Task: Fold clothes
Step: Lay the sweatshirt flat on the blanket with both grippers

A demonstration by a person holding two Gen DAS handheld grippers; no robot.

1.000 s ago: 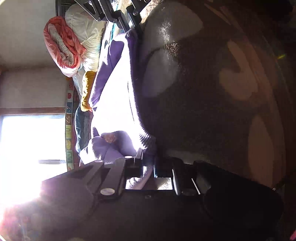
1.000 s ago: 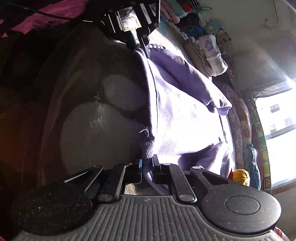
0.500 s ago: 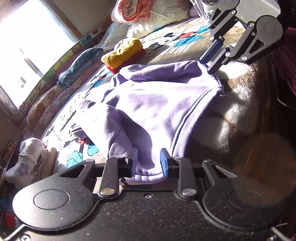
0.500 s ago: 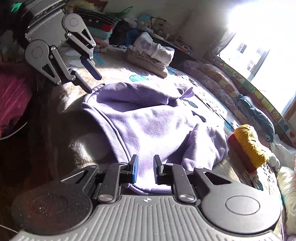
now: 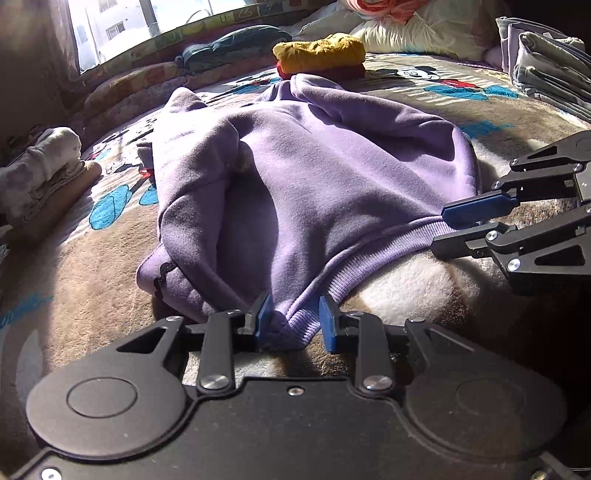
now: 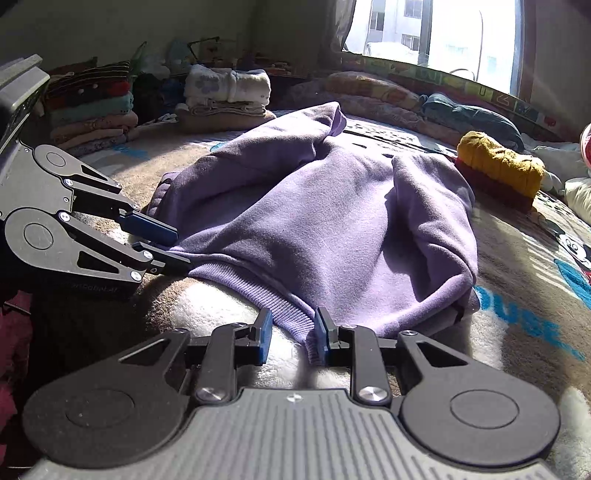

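Note:
A purple sweatshirt (image 5: 332,177) (image 6: 332,221) lies spread on the patterned bed blanket (image 5: 461,96), its ribbed hem nearest both cameras. My left gripper (image 5: 295,321) is open, and one hem corner sits loosely between its blue pads. From the right wrist view the left gripper (image 6: 181,249) reaches in from the left at that corner. My right gripper (image 6: 291,334) is open too, with the other hem corner resting against its right pad. In the left wrist view the right gripper (image 5: 439,230) stands at the right end of the hem.
A folded yellow garment on a red one (image 5: 319,53) (image 6: 498,166) lies just beyond the sweatshirt. A teal garment (image 5: 236,40) lies by the window. Folded stacks (image 6: 225,88) sit at the bed's far left, grey folded cloth (image 5: 550,66) and pillows (image 5: 424,26) at the right.
Both grippers were shut on the hem a second ago. They have swung level, set the sweatshirt down on the bed and opened, letting go of the hem corners.

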